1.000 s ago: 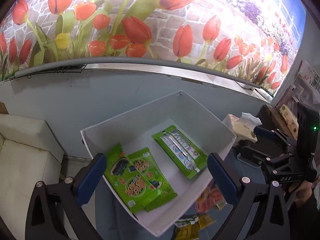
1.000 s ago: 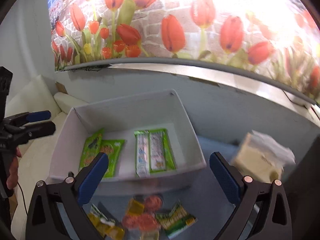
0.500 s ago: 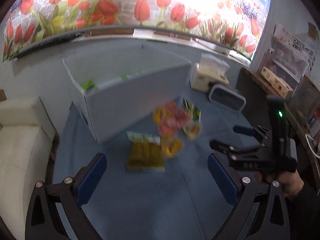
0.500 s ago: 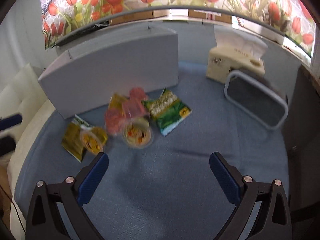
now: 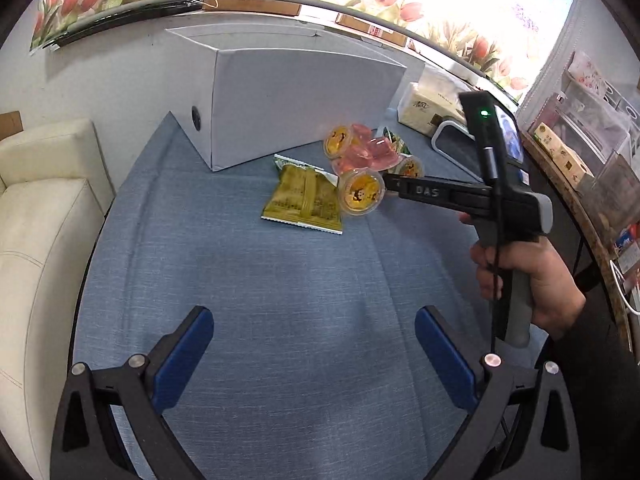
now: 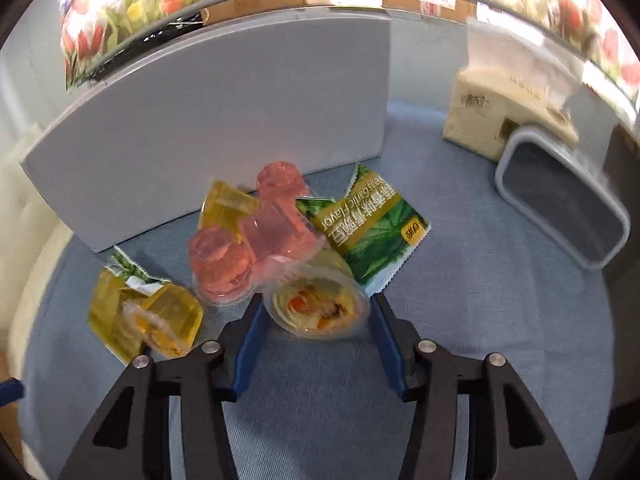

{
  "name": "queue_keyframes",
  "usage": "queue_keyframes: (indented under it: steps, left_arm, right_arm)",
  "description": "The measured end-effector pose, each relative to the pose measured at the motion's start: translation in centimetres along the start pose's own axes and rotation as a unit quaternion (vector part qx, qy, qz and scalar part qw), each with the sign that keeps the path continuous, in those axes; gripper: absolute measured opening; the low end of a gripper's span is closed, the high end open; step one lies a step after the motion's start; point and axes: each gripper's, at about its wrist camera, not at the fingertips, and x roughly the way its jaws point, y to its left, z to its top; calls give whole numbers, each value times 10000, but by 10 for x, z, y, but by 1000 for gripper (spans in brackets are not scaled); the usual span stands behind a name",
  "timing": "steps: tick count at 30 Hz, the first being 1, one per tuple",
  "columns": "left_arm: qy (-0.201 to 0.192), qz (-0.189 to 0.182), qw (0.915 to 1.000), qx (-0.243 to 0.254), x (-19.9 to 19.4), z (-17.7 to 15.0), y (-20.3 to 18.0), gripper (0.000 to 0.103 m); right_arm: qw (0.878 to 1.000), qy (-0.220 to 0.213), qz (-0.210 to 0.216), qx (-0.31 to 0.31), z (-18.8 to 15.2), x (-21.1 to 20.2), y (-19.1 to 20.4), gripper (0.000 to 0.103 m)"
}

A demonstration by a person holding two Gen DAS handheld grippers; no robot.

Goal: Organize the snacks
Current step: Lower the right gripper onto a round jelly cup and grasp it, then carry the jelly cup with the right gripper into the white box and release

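A pile of snacks lies on the blue table in front of a white box [image 5: 296,104] [image 6: 208,128]. My right gripper [image 6: 316,316] has its blue fingers on both sides of a yellow jelly cup [image 6: 316,308]; contact is not clear. Pink jelly cups [image 6: 248,240], another yellow cup [image 6: 164,320] and a green garlic-flavour packet [image 6: 372,228] lie around it. In the left wrist view the right gripper [image 5: 390,188] reaches into the pile beside a yellow cup [image 5: 360,193] and a yellow-green packet [image 5: 304,198]. My left gripper [image 5: 314,354] is open and empty, well short of the snacks.
A tissue box [image 6: 500,116] and a grey-rimmed container [image 6: 560,196] stand right of the white box. A cream sofa [image 5: 36,208] borders the table on the left. A shelf with boxes [image 5: 576,152] is at the right.
Both grippers have dropped from above the open box to table level. The right gripper has moved into the snack pile and narrowed around the yellow jelly cup.
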Motion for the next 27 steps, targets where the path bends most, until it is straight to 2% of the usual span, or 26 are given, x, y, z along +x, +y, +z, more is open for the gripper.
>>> queue_keyframes:
  steps: [2,7,15,17,22,27]
  left_arm:
    - [-53,38,10000,9,-2,0,0,103]
    - [-100,29,9999,99,0,4,-4,103]
    - [-337,121,9984,430,13,26,-22,103]
    - [-348,105,9977,567,20,33,-27,103]
    - [-452,345,9946,864,46,52,-45,103]
    - [-436,293,9943,925,81,71,-68,103]
  right_arm:
    - [9999,-24,110,15,1,-1,2,49]
    - [9987,-206,416,199,-3,-17,-4,49]
    - [9970,-436,626,159,-23,-63,-15,49]
    - [9961,-493,704,204,-32,-80,-21,49]
    - [9949,-555,737,397,-64,-121,-44,49]
    - [9937,-589,706,636,-101,-155,-63,49]
